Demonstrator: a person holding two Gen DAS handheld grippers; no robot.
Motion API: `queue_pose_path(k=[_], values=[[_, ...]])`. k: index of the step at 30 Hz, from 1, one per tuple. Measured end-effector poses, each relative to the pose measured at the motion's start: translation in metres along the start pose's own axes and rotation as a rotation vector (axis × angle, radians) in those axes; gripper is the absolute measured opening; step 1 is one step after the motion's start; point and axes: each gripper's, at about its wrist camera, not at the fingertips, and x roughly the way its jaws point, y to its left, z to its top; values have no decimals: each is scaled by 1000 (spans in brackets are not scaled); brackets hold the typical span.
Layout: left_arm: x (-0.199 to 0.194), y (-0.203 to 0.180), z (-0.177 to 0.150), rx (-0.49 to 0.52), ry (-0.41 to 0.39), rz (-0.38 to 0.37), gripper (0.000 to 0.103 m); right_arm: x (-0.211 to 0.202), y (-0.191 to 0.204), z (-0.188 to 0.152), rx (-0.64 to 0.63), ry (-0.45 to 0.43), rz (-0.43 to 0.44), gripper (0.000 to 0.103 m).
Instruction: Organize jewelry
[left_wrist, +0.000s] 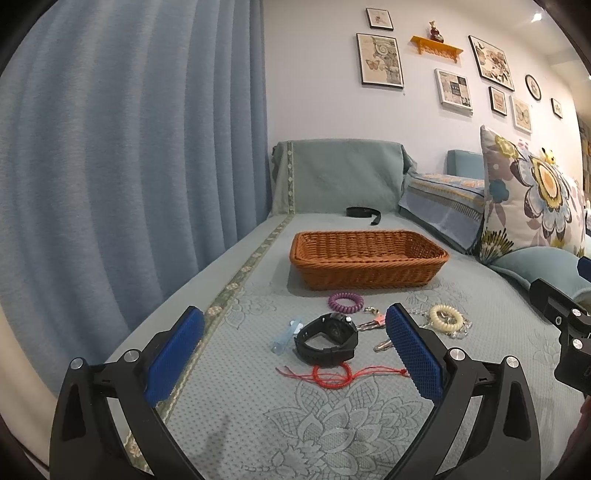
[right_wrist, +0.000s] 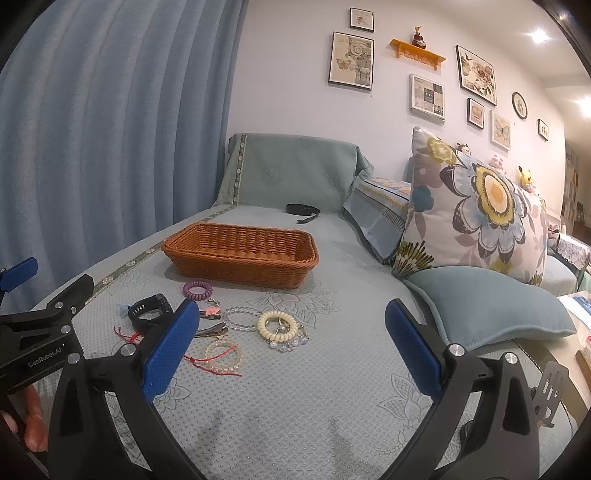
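We list, from largest to smallest:

Sofa cover (left_wrist: 369, 424), pale green with a flower pattern; everything below rests on it.

Wicker basket (left_wrist: 369, 258), brown, rectangular, long axis across the view, apparently empty as far as we can see over its rim. It sits beyond the jewelry, away from both tools.

Left gripper (left_wrist: 295, 350), blue pads spread wide, holding nothing. Right gripper (right_wrist: 291, 347), likewise wide apart and empty. Its neighbour's body carries the lettering "GenRobot.AI", the only writing we can read.

Black watch (left_wrist: 327, 343), strap curled into a loop, lying straight ahead between the left tool's open fingers. We judge the left hand the nearer one for it.

Cream coil bracelet (right_wrist: 277, 325), lying over clear beads, ahead of the right tool and just left of its centre line; we judge the right hand nearer here.

Purple coil bracelet (left_wrist: 344, 300), just in front of the basket.

Red cord bracelet (left_wrist: 332, 374), nearest the left tool, its loose ends running across the view.

Clear bead bracelets (right_wrist: 225, 354), one crossed by red cord, beside the right tool's left finger.

Hair clips (right_wrist: 210, 330) and a small pink-tagged piece, between watch and cream coil.

Nothing is in the basket yet; we judge sorting not begun.
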Motion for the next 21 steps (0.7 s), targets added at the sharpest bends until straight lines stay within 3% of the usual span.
queue_pose_path(k=[21], values=[[3, 6, 1, -36, 18, -8, 95, 2, -3, 0, 9, 3, 0, 96]])
